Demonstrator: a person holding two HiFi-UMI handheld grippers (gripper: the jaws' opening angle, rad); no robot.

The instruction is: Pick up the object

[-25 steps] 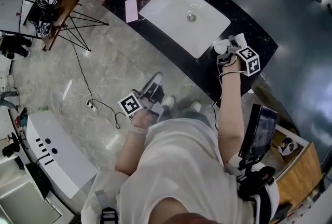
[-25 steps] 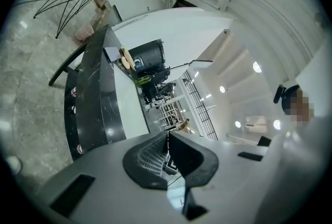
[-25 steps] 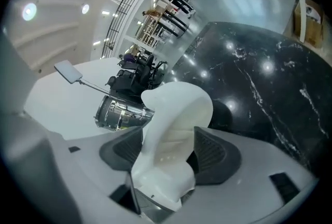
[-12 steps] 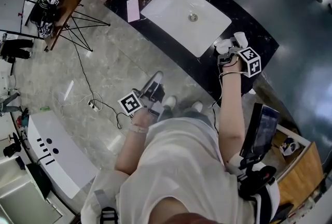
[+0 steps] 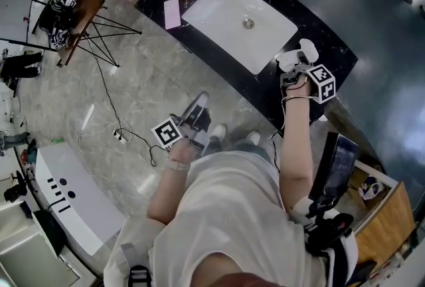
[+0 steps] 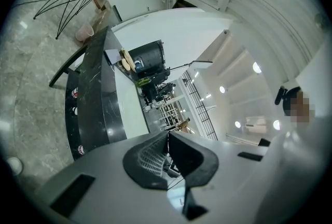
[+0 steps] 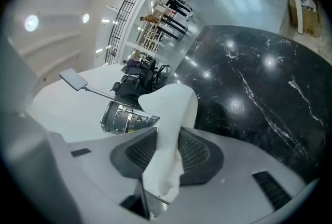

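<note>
Down by the person's left side, the left arm point(image 5: 163, 192) is bent and kept close to the body. The left gripper point(image 5: 199, 106) is held low over the grey floor point(image 5: 133, 86), just beside the shoes point(image 5: 216, 131). It points flat, toward the side of the black counter point(image 5: 319, 33). In the left gripper view its jaws point(image 6: 167, 137) are pressed together with nothing between them.

Further right, a white sink point(image 5: 226, 6) is set into the counter. Past its right end, the right arm point(image 5: 295, 146) reaches out almost straight. The right gripper point(image 5: 292, 70) tips down a little at the counter top. It pinches the white object point(image 5: 302, 51), which sticks out past the jaw tips over the black stone. In the right gripper view both pads press on the white object point(image 7: 171, 114) from each side. Whether it is off the counter cannot be told.

Compared with a second ago, the left hand has stayed where it was. The right gripper's jaws have just been closing, with the white object between them. The right hand has hardly moved.
</note>
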